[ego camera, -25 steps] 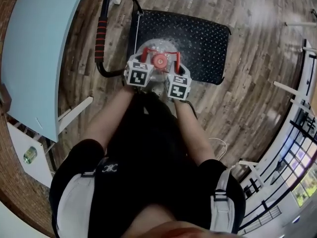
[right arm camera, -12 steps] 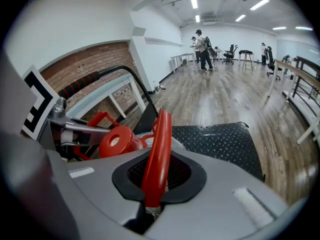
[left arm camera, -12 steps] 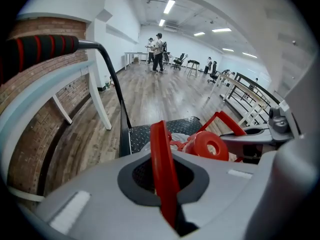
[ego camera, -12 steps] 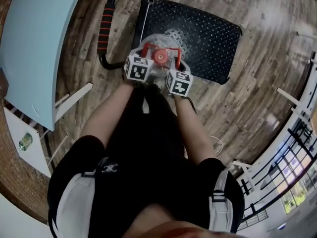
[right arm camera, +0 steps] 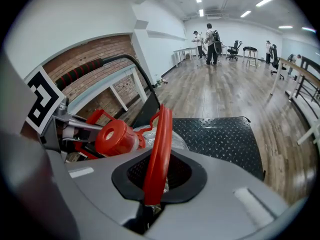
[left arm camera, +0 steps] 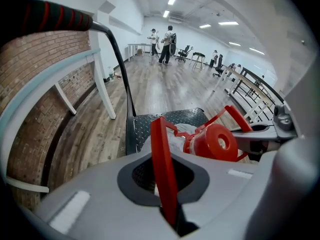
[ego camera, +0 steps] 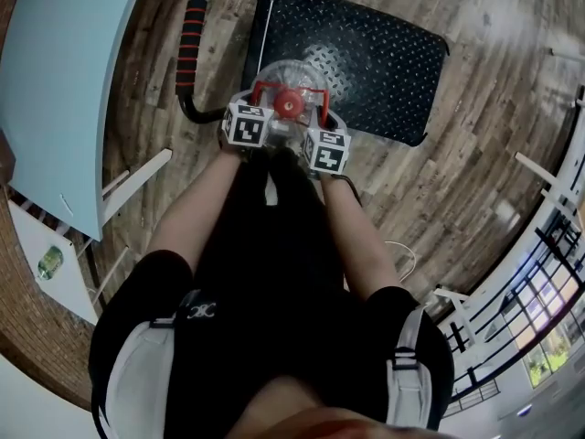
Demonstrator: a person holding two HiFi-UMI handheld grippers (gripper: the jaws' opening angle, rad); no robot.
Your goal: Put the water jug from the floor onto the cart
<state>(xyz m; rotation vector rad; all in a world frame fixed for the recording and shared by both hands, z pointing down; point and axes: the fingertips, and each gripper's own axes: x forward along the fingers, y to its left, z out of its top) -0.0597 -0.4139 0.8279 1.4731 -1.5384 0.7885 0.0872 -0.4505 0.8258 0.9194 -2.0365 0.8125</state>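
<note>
The water jug (ego camera: 294, 69) is clear plastic with a red cap (ego camera: 289, 104) and a red handle (ego camera: 285, 87). It hangs over the near end of the black cart deck (ego camera: 384, 53); I cannot tell whether it touches the deck. My left gripper (ego camera: 260, 105) is shut on the handle's left side (left arm camera: 162, 174). My right gripper (ego camera: 320, 114) has the handle's right side (right arm camera: 159, 154) between its jaws, which are opening. The cap (left arm camera: 216, 143) (right arm camera: 116, 136) sits between the two grippers.
The cart's push bar with a red-and-black grip (ego camera: 189, 48) stands left of the jug. A light blue table (ego camera: 64, 90) is at the far left and a white railing (ego camera: 548, 245) at the right. People (right arm camera: 210, 36) stand far down the room.
Both grippers have sunk with the jug and carried it a little farther over the cart deck.
</note>
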